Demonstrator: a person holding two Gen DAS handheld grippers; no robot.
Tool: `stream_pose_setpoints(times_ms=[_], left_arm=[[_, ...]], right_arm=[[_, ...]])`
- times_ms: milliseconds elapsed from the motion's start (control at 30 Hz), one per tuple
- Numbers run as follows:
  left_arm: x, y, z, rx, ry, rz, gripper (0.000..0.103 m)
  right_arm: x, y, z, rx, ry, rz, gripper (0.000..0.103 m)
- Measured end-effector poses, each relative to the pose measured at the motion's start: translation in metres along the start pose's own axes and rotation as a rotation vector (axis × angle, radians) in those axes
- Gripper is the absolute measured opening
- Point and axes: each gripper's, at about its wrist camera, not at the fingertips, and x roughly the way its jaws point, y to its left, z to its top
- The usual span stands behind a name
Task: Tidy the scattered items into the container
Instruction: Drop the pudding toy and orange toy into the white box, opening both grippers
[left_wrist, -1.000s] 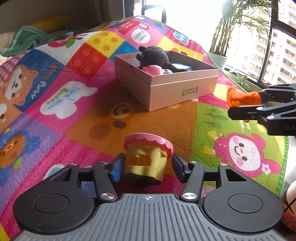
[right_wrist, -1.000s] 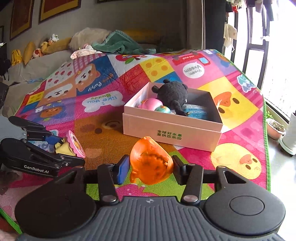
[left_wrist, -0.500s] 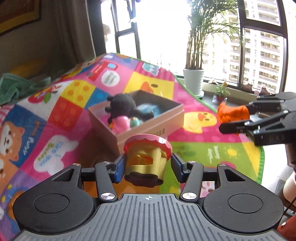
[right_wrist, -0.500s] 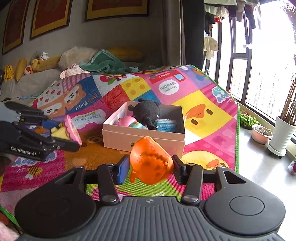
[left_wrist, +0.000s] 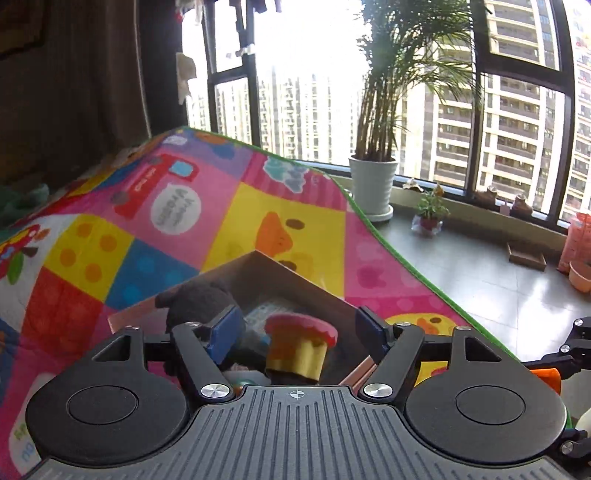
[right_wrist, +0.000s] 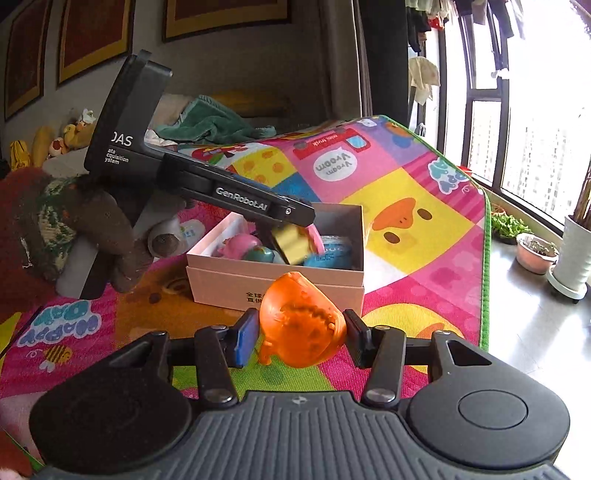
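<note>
Yellow toy cupcake (left_wrist: 298, 349), scalloped pink top, blurred.

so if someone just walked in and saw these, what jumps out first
Probably the yellow toy cake with pink frosting, loose between the left gripper fingers, whose jaws have just been opening over the pink box on the colourful play mat. Next is the bright orange toy clamped in the right gripper, short of the box's near wall. A tall potted palm stands by the sunlit window.
</note>
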Motion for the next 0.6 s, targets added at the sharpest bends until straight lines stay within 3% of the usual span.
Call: stream_pose_setpoints(times_ms=[167, 333, 500, 600], left_arm=[[-0.022, 0.043, -0.033, -0.109, -0.006, 0.07, 0.101], [-0.048, 0.073, -0.055, -0.237, -0.01, 0.115, 0.103], [-0.06, 0.064, -0.085, -0.129, 0.041, 0.145, 0.103], [-0.062, 0.061, -0.103, -0.07, 0.076, 0.161, 0.103]], right_arm=[[0.017, -0.017, 0.016, -0.004, -0.008, -0.007, 0.049], [0.063, -0.03, 0.077, 0.017, -0.074, -0.005, 0.049], [0.137, -0.026, 0.123, -0.033, -0.121, -0.039, 0.049], [0.176, -0.032, 0.132, 0.0, -0.058, -0.046, 0.053]])
